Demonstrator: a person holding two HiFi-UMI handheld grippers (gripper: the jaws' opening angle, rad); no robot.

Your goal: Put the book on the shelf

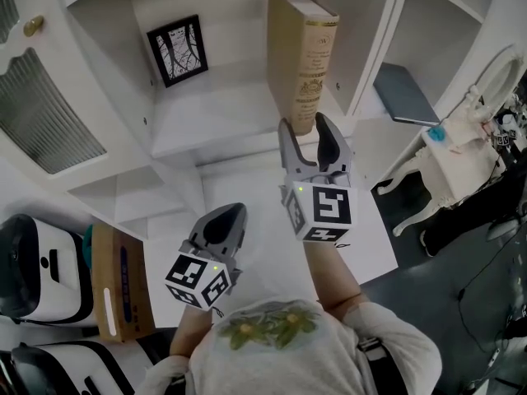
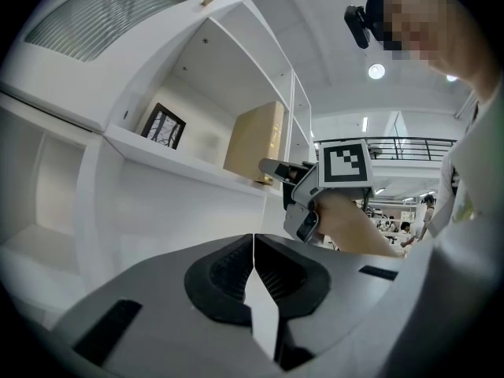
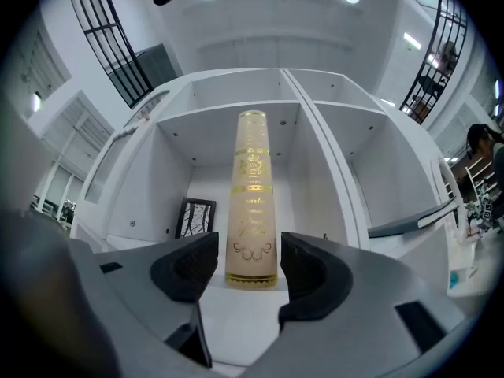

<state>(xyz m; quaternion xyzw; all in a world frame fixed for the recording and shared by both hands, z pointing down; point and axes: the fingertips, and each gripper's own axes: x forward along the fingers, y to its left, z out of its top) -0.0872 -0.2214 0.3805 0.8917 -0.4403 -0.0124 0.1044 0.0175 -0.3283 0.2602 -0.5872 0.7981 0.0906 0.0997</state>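
Book (image 1: pixel 301 56) upright, unsupported on shelf (image 1: pixel 206 122), upper centre; right gripper (image 1: pixel 305 136) jaws apart, could clip spine, topple it; left gripper (image 1: pixel 224 220) jaws together, empty.

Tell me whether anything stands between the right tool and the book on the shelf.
Nothing visible does. The right tool, jaws apart, points straight at the book, which stands upright on the shelf. The framed picture stands further back to the left, out of the way.

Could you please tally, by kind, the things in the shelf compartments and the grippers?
Upright beige book: 1
Picture frame: 1
Flat dark grey slab: 1
Grippers: 2, left gripper and right gripper
Total: 5
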